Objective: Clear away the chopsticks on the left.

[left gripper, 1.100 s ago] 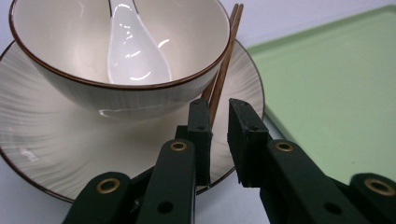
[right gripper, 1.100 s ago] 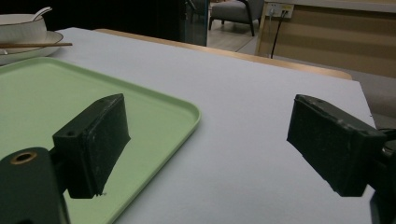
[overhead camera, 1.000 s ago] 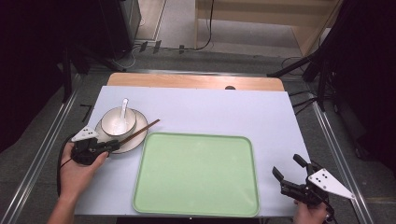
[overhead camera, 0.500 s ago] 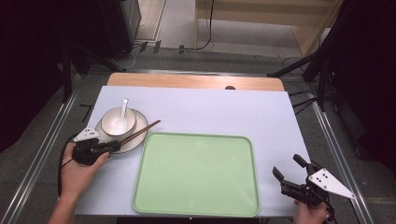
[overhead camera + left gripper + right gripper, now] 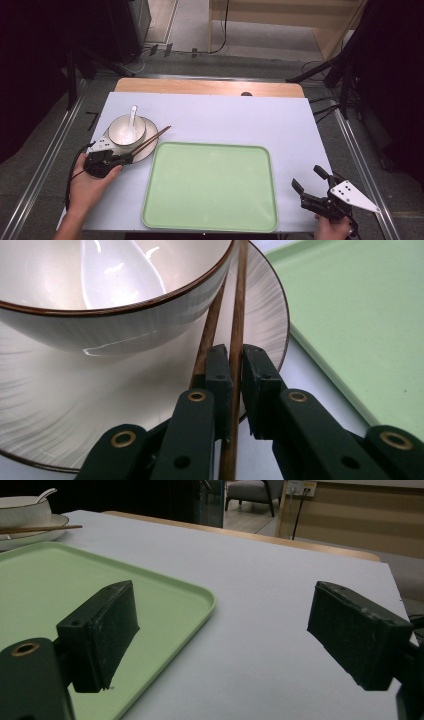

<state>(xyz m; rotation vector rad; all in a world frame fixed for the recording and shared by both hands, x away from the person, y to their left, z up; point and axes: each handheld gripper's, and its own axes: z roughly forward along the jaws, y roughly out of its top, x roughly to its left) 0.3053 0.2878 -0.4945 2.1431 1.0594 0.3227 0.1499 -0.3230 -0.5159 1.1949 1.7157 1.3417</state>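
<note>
A pair of brown chopsticks (image 5: 150, 140) lies across a white plate (image 5: 150, 127), leaning past the white bowl (image 5: 127, 129) that holds a white spoon (image 5: 132, 114). My left gripper (image 5: 122, 159) sits at the plate's near edge. Its jaws have just been closing. In the left gripper view one chopstick (image 5: 237, 305) is pinched between the pads of that gripper (image 5: 237, 352), and the other chopstick runs beside the left pad. My right gripper (image 5: 306, 177) rests open near the table's front right corner, with nothing between its fingers (image 5: 225, 610).
A large pale green tray (image 5: 210, 185) lies flat on the blue-grey table top, between the two grippers. Its right rim (image 5: 165, 595) is just left of my right gripper. Metal rails run along both sides of the table.
</note>
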